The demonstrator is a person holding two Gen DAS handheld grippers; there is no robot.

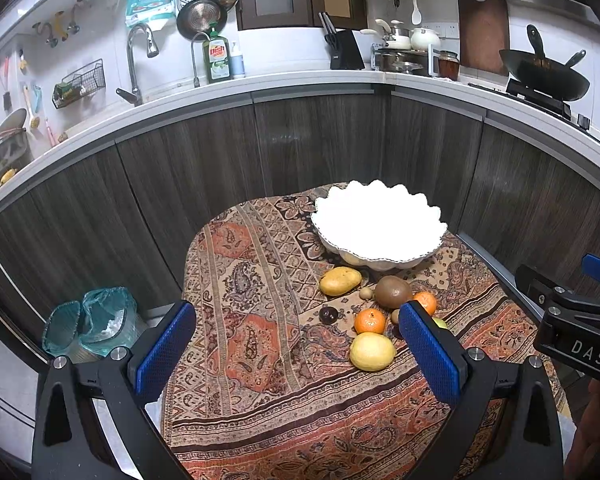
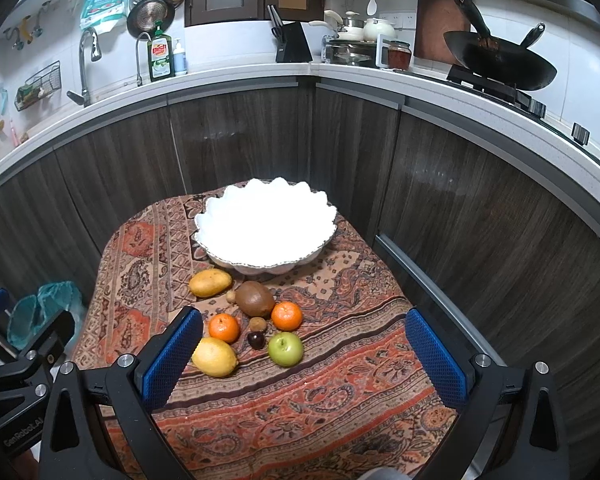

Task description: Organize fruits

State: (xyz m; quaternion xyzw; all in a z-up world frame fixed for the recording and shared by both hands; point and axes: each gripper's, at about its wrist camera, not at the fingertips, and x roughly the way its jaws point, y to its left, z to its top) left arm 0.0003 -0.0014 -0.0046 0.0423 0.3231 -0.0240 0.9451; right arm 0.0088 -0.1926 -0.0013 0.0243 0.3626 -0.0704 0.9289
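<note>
Grippers first: my right gripper (image 2: 304,354) hangs with its jaws spread wide and nothing between them, and my left gripper (image 1: 296,346) is just as wide and empty. I judge both are held back so I can pick a first fruit. Ahead on the patterned cloth (image 2: 340,400) the green apple (image 2: 286,349) and lemon (image 2: 214,357) lie nearest, then two tangerines (image 2: 224,327), a kiwi (image 2: 255,298) and a mango (image 2: 210,283). Beyond them stands the white scalloped bowl (image 2: 266,226), seemingly empty, likely the destination.
</note>
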